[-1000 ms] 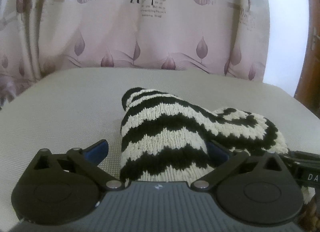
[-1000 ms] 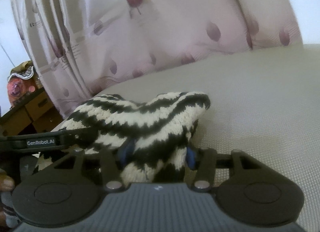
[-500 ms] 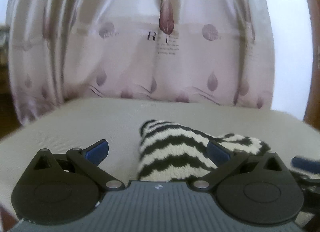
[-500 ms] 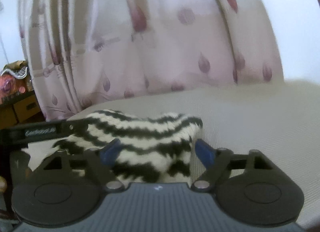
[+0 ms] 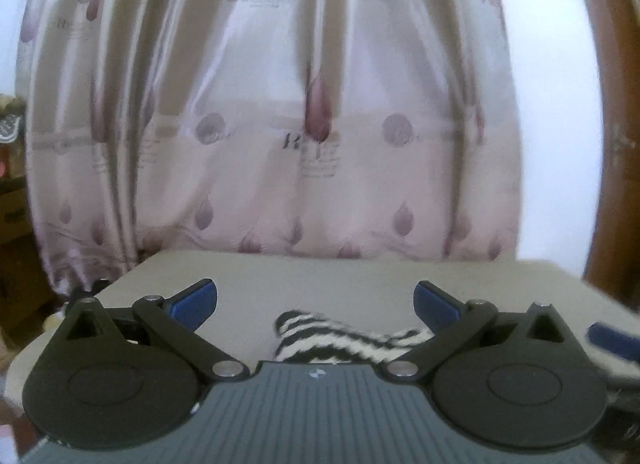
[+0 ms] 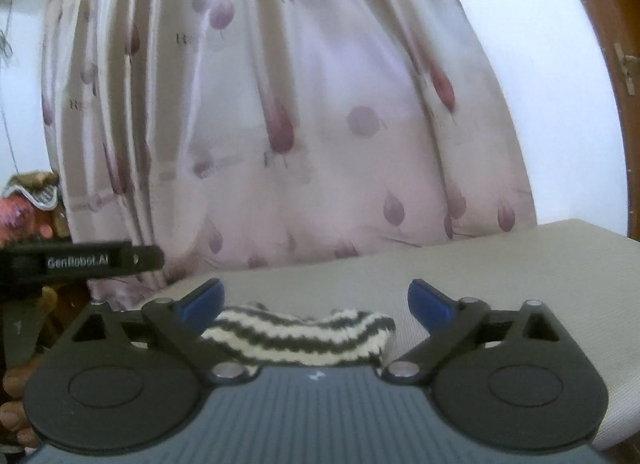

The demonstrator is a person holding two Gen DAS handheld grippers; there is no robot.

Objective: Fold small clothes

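A small black-and-cream striped knit garment [image 5: 340,338] lies bunched on the grey cushioned surface [image 5: 320,276]. My left gripper [image 5: 315,298] hovers above and behind it, open, nothing between its blue pads. In the right wrist view the same garment [image 6: 304,338] lies low between and below the fingers of my right gripper [image 6: 316,300], whose jaws are opening wide, clear of the knit. The left gripper's black body [image 6: 80,260] shows at the left edge there, and a blue fingertip [image 5: 612,338] of the right gripper shows at the right of the left wrist view.
A pale curtain [image 5: 312,124] with purple leaf prints hangs just behind the surface. A brown wooden door frame [image 6: 600,44] stands at the right. Cluttered shelves [image 6: 28,200] sit at the far left. A person's fingers [image 6: 12,380] show at the lower left.
The right gripper has let go of the knit garment and opened wide. Both grippers have risen and pulled back, so the garment now sits lower and smaller in both views.
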